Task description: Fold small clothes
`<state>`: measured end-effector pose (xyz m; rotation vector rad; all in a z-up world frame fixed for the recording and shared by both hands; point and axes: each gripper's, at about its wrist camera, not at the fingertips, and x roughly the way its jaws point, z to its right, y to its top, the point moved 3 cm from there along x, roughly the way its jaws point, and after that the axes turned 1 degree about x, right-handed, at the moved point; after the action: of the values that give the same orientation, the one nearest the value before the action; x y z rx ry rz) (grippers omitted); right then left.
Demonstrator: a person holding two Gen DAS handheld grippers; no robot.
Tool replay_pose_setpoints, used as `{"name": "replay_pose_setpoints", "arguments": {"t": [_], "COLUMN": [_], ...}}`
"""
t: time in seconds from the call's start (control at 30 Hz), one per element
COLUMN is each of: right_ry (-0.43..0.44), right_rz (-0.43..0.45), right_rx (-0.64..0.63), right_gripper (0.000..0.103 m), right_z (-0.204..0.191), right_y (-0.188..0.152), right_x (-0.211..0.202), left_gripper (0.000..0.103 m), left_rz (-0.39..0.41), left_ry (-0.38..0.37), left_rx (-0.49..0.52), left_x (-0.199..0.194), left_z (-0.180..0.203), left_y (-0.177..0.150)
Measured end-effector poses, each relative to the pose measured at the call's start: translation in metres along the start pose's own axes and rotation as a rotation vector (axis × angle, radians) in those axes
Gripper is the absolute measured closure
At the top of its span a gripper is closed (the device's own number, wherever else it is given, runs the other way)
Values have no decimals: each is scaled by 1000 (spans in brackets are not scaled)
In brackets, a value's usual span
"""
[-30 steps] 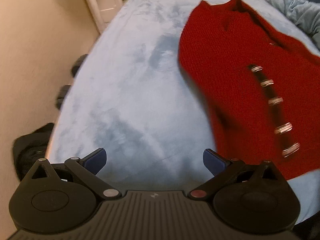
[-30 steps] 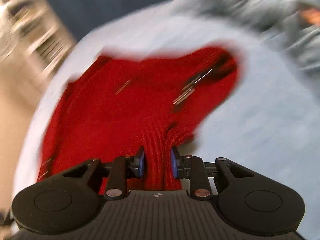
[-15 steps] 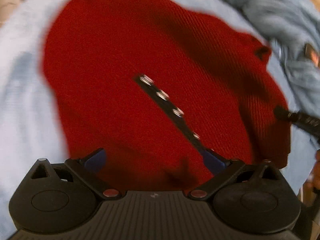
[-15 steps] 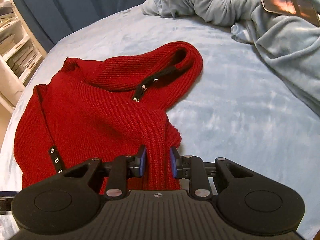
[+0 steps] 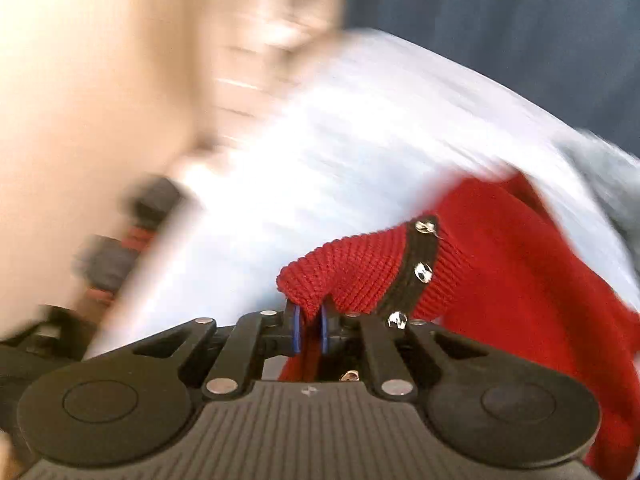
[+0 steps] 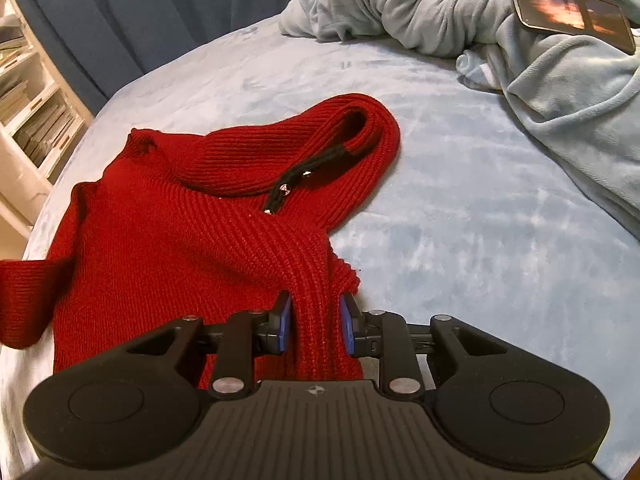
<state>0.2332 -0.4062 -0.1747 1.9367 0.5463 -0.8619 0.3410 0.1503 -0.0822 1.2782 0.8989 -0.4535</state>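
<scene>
A small red knit sweater (image 6: pixel 192 240) with a black snap placket lies on a light blue bed cover (image 6: pixel 460 208). My right gripper (image 6: pixel 314 326) is shut on a bunched fold of its near edge. In the blurred left wrist view, my left gripper (image 5: pixel 309 326) is shut on a corner of the red sweater (image 5: pixel 500 264) next to the placket with silver snaps (image 5: pixel 423 272), holding it lifted off the cover (image 5: pixel 340 152).
A crumpled pale blue blanket (image 6: pixel 540 40) lies at the back right with a phone (image 6: pixel 572 16) on it. A white shelf unit (image 6: pixel 28 112) stands left of the bed. Dark curtain behind. Dark objects (image 5: pixel 132 232) sit on the floor at the bed's left edge.
My left gripper went from open above the sweater to shut on a corner by the placket, and is swinging fast. The right gripper keeps its hold; the sweater's left edge has lifted.
</scene>
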Motion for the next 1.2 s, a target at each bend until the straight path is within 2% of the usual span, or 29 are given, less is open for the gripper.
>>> {"name": "replay_pose_setpoints", "arguments": {"t": [0.03,0.07,0.1,0.17,0.23,0.3,0.37,0.43,0.5,0.63,0.73,0.8,0.9,1.0,1.1,1.2], "right_ry": [-3,2,7,20,15,-16,-22,-13,14,1,-10,-63,-154,-123,-103,-109], "right_rz": [-1,-3,-2,15,62,92,89,53,-5,-96,-182,-196,-136,-66,44,95], "right_rx": [10,28,54,91,116,135,132,99,44,-37,-35,-51,-27,62,130,159], "right_gripper": [75,72,68,62,54,51,49,48,46,42,41,40,41,41,41,41], "right_z": [-1,-2,-2,1,6,13,17,16,10,-2,-9,-11,-3,8,19,32], "right_y": [-1,-1,-1,0,2,0,-9,-24,-47,-86,-104,-109,-91,-56,-17,10], "right_x": [-1,-2,-6,-16,-32,-50,-64,-73,-74,-58,-35,-21,-6,-5,-12,-13], "left_gripper": [84,66,38,7,4,3,3,3,3,3,3,3,2,2,2,2], "left_rz": [8,13,18,22,28,-19,-78,-144,-174,-209,-217,-211,-234,-229,-239,-226], "left_ry": [61,88,83,50,-17,-115,-214,-300,-361,-429,-414,-389,-388,-383,-395,-356], "left_rx": [-25,-44,-52,-61,-11,54,149,285,424,559,638,647,597,580,574,583], "left_x": [0,-2,-5,-15,-26,-36,-44,-49,-58,-62,-51,-40,-29,-30,-31,-29], "left_z": [-19,-30,-37,-33,-15,0,37,77,114,168,189,202,203,204,203,208], "left_y": [5,5,2,-16,-45,-76,-125,-172,-217,-266,-277,-273,-257,-247,-248,-248]}}
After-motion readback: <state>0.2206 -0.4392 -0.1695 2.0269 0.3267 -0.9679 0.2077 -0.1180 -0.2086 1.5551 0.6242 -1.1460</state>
